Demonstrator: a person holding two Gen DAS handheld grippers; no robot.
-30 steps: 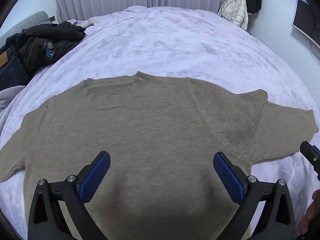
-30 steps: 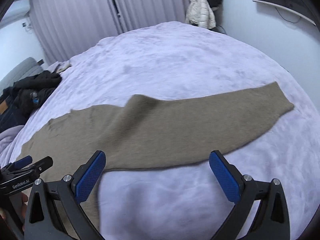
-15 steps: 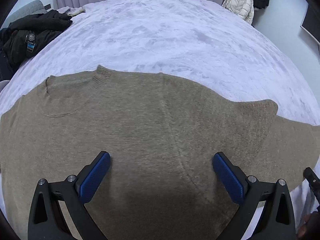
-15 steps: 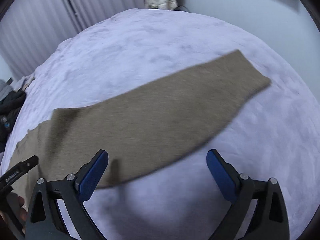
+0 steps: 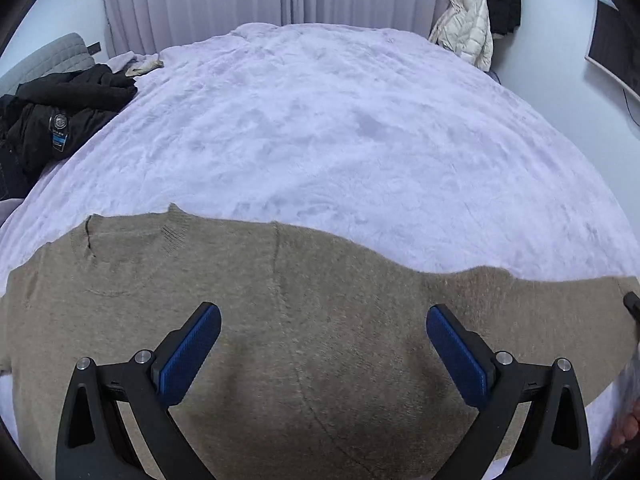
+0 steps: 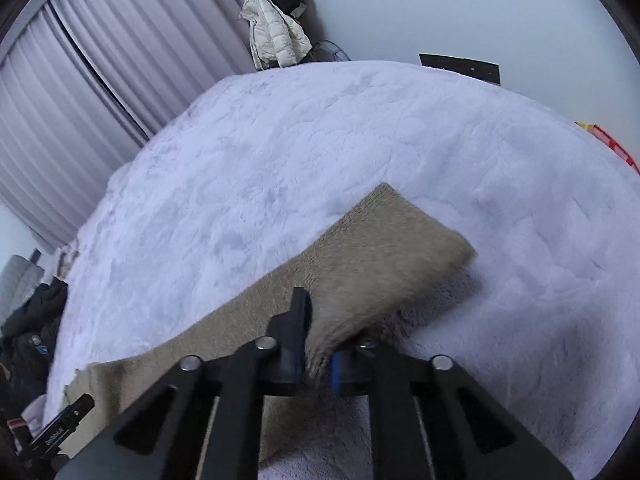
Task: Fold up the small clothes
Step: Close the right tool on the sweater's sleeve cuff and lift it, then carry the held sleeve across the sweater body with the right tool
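Note:
A tan knit sweater (image 5: 280, 312) lies flat on the white fuzzy bed (image 5: 340, 140), collar at the far left. My left gripper (image 5: 320, 352) is open and empty, hovering over the sweater's body. In the right wrist view my right gripper (image 6: 316, 356) is shut on the near edge of the sweater's right sleeve (image 6: 380, 248), close to the cuff, and the sleeve is raised off the bed there. The sleeve runs back toward the sweater body at the lower left.
Dark clothes (image 5: 52, 120) are piled at the bed's left edge. A white puffer jacket (image 5: 468, 28) hangs at the back right by the curtains. A screen (image 5: 616, 52) is on the right wall. The bed spreads wide beyond the sweater.
My right gripper moved along the sleeve toward the cuff and closed on its near edge, lifting it. My left gripper stayed open and drew back a little over the sweater body.

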